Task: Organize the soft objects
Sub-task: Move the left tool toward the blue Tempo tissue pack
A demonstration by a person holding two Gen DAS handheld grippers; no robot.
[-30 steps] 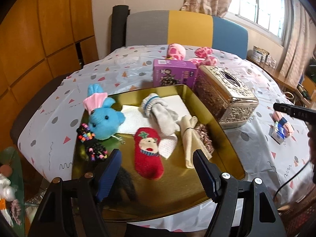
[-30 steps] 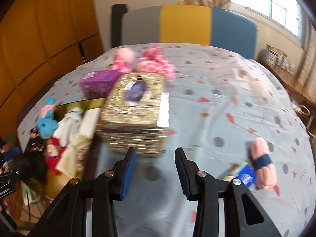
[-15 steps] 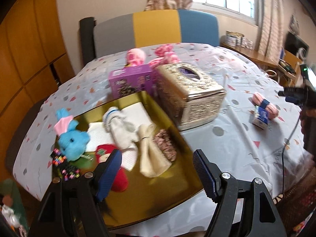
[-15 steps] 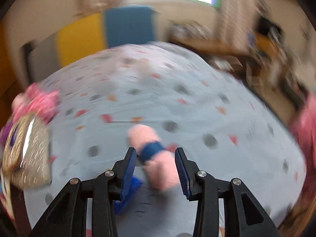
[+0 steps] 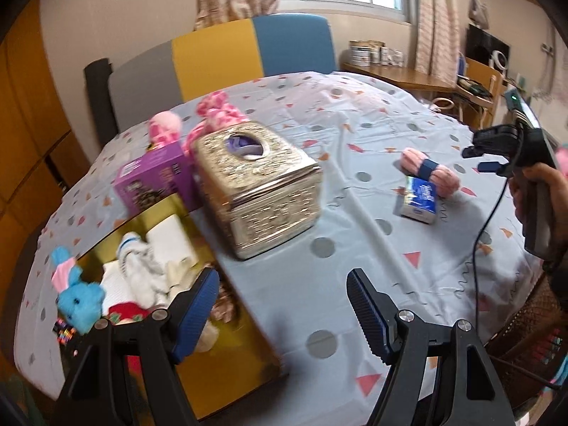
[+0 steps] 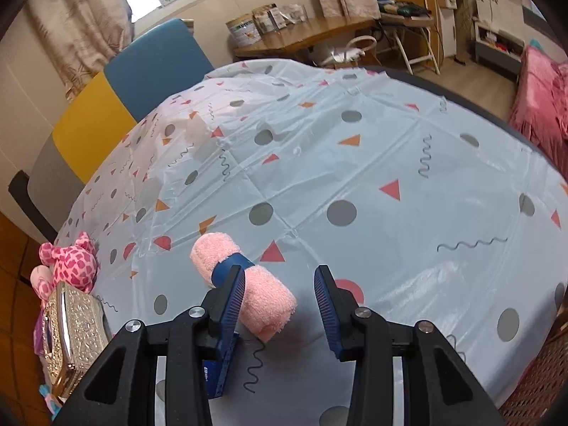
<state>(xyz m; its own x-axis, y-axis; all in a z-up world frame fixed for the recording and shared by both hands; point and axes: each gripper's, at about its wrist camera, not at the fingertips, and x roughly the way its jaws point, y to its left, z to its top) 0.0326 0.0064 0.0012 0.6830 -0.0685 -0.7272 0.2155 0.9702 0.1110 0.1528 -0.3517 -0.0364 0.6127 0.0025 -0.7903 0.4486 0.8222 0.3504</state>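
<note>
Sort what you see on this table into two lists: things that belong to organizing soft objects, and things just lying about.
Belongs to the job:
- rolled pink towel with blue band
- shiny gold tray holding soft items
- blue plush toy
- white knitted sock
- pink spotted plush toy

Just lying about:
- ornate gold metal tissue box
- purple cardboard box
- small blue tissue packet

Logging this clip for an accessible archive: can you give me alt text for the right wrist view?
The open right gripper hovers over a rolled pink towel with a blue band, lying on a patterned tablecloth; the roll sits against the left finger, not yet squeezed. At far left are a gold tissue box and a pink spotted plush toy, with a multicoloured chair behind the table.
</note>
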